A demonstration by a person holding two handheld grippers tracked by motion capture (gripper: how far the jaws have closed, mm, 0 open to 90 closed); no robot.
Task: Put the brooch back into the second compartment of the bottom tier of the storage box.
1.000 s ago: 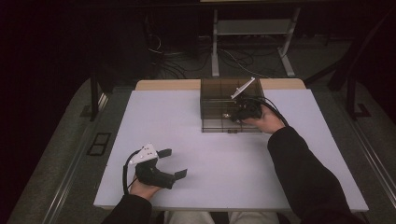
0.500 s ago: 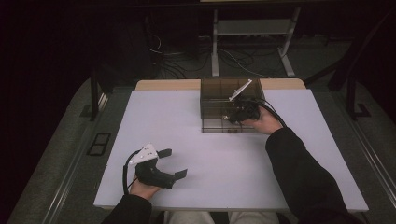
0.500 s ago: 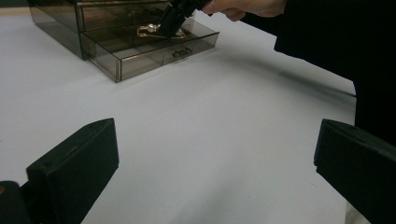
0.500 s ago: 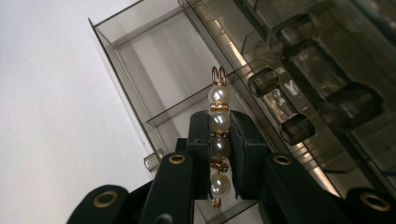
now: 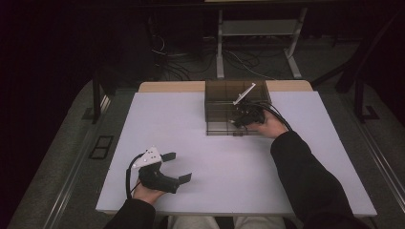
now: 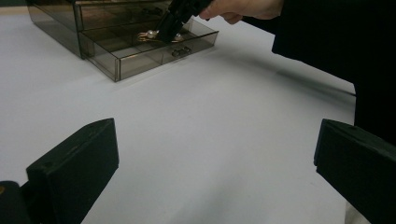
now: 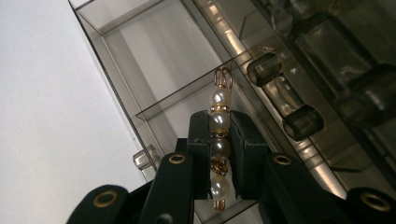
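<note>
I am pinching a pearl-and-gold bead strand [image 7: 218, 140] between the pressed-in jaws of the right gripper [image 7: 218, 154], holding it over the pulled-out drawer [image 6: 140, 51] of the smoked acrylic organizer box [image 5: 224, 102]. My left gripper [image 5: 179, 167] is resting on the white table [image 5: 200, 143], jaws spread.

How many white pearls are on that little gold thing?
4 on the pearl piece, in a line: one above the right tool, two between its pads, one below. More may be hidden.

no readable text, labels or numbers anywhere
</note>
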